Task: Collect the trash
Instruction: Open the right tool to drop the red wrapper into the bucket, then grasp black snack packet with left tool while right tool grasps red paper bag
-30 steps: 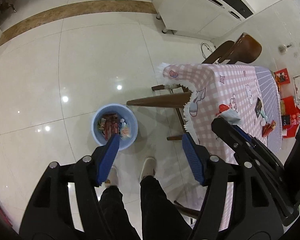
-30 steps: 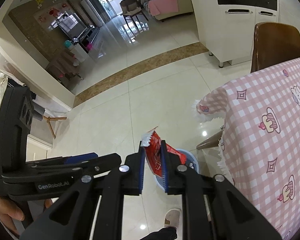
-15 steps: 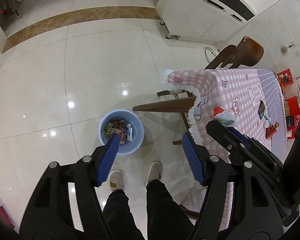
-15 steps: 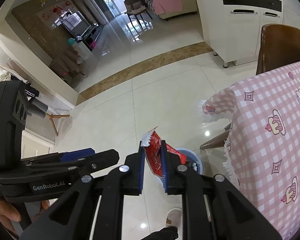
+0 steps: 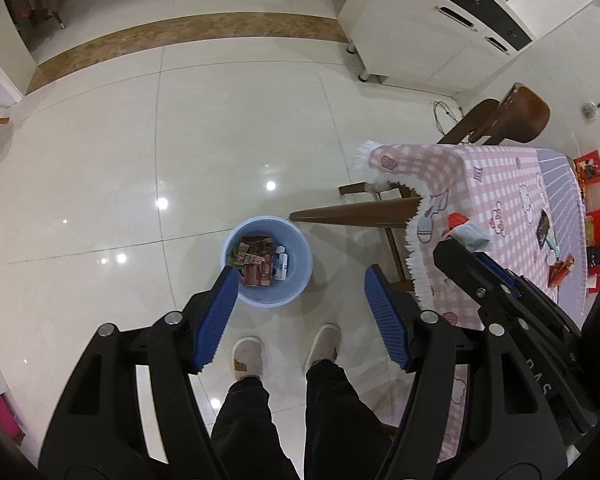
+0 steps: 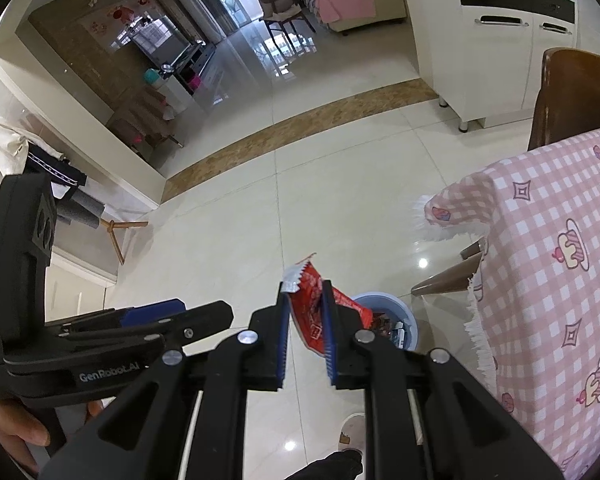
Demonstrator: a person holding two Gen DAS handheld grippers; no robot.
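Observation:
A blue bin (image 5: pixel 296 276) with several wrappers inside stands on the floor below me; its rim also shows in the right wrist view (image 6: pixel 404 312). My left gripper (image 5: pixel 300 300) is open and empty, high above the bin. My right gripper (image 6: pixel 305 312) is shut on a red snack wrapper (image 6: pixel 312 312) and holds it above the floor, left of the bin. In the left wrist view the right gripper (image 5: pixel 464 240) reaches in from the right with the wrapper (image 5: pixel 466 228) at its tip. More wrappers (image 5: pixel 562 268) lie on the table.
A table with a pink checked cloth (image 5: pixel 496 184) stands right of the bin, with wooden chairs (image 5: pixel 512 116) tucked against it. A white cabinet (image 5: pixel 428 32) is at the far wall. My feet (image 5: pixel 288 352) are just before the bin on the tiled floor.
The left gripper has risen and tilted, so the bin sits farther off and more centred between its fingers. The right gripper has shifted slightly, still holding the red wrapper.

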